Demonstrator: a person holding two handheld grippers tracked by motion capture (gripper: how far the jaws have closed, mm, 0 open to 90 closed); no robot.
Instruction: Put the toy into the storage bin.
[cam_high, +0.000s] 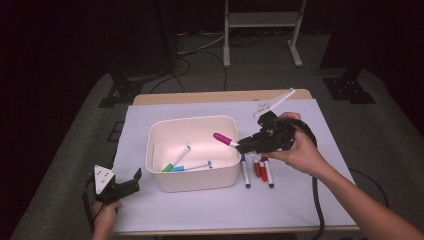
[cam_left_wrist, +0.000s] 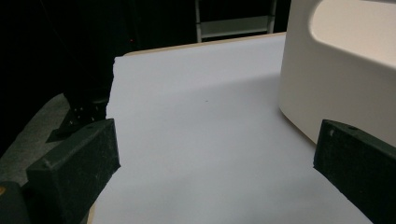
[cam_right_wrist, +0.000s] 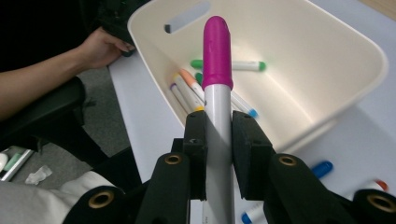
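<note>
— Right gripper, nearest: clamped on the magenta-capped marker, jaws pressed flat against the white barrel, cap pointing out past the tips toward the white bin.

— Handling?

— Probably light, stiff, smooth plastic; likely to swivel or slide if pinched near one end. Gripped mid-barrel now, which looks sound. No crushing risk worth noting.

— Position of the marker?

— Held in the air over the right rim of the bin in the high view, cap already across the edge.

— Room beyond?

— Plenty inside: green marker and blue marker lying along the front wall, with orange- and purple-tipped ones seen beside them from the right gripper view; back half of the floor bare. Rim tall and rounded, so worth keeping the barrel above it before letting go.

— Outside the bin?

— Loose markers on the sheet just right of the bin, below the hand; best not to drop back low there.

— Left gripper?

— Spread wide, pinching nothing, resting near the front-left table corner, bin wall just ahead to one side. Well apart from the drop path.

— Farther off?

— Bare sheet, then table edge, dark floor, a stand behind.
</note>
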